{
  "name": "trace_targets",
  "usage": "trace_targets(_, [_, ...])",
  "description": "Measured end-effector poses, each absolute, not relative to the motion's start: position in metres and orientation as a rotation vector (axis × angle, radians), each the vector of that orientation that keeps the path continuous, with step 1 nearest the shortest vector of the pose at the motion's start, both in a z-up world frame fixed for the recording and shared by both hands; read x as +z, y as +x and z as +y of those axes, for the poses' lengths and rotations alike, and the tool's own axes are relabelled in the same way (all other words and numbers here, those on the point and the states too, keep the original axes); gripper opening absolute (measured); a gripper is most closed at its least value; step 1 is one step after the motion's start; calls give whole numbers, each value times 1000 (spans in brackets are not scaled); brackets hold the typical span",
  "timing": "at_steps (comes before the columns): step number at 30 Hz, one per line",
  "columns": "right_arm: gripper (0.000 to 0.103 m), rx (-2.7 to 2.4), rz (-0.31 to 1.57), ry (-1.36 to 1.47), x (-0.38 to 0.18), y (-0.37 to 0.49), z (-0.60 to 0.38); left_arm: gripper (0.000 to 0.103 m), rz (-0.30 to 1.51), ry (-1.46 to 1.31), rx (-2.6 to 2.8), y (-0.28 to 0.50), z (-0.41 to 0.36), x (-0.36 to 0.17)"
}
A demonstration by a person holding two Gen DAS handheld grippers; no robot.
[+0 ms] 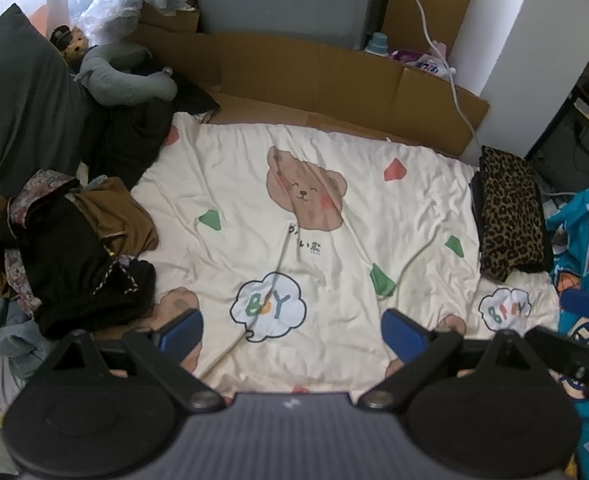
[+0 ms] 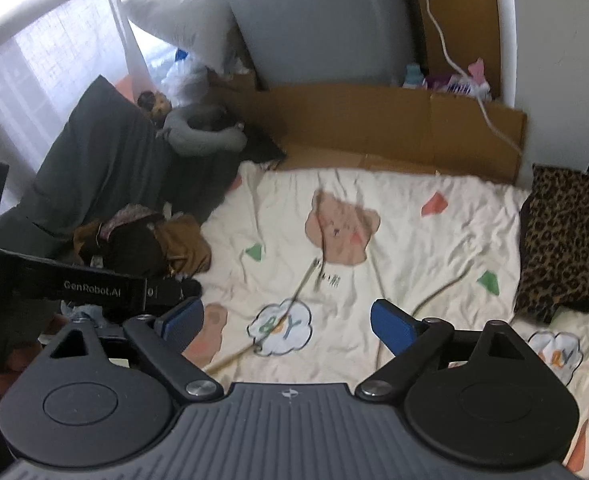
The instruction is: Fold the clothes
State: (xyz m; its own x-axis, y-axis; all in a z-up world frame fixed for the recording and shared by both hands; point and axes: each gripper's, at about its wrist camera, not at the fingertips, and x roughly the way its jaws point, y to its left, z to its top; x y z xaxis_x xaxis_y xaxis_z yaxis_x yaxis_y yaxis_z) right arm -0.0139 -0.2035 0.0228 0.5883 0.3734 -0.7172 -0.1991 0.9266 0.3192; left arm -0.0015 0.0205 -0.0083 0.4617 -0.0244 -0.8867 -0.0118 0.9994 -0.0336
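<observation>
Your bed sheet [image 1: 374, 216] lies spread across the middle of the bed. Left of it sits the heap of unfolded clothes [image 1: 66, 248], with a pillow [image 1: 18, 112] behind that and a plush toy [image 1: 118, 76] at the far left corner. A folded garment [image 1: 510, 216] rests on the sheet's right edge. Cardboard [image 1: 334, 76] stands behind the bed's far edge. A cable [image 1: 438, 56] hangs down over the cardboard.

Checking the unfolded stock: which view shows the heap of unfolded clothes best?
Left wrist view: the heap of unfolded clothes lies sharp and unobstructed. In the right wrist view it looks blurred, its lower part hidden by the other gripper.
</observation>
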Motion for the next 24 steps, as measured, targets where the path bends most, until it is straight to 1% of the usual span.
trace_targets(13, [93,361,926,251,16,-9,-203,97,1110,-42,13,5,13,-9])
trace_targets(15, [95,362,929,259,16,-7,-204,97,1116,-44,12,5,13,-10])
trace_targets(22, [96,373,953,255,12,-3,-202,97,1129,-88,28,15,24,-8])
trace_targets(24, [99,384,950,253,10,-2,-200,97,1129,-103,36,18,29,-6])
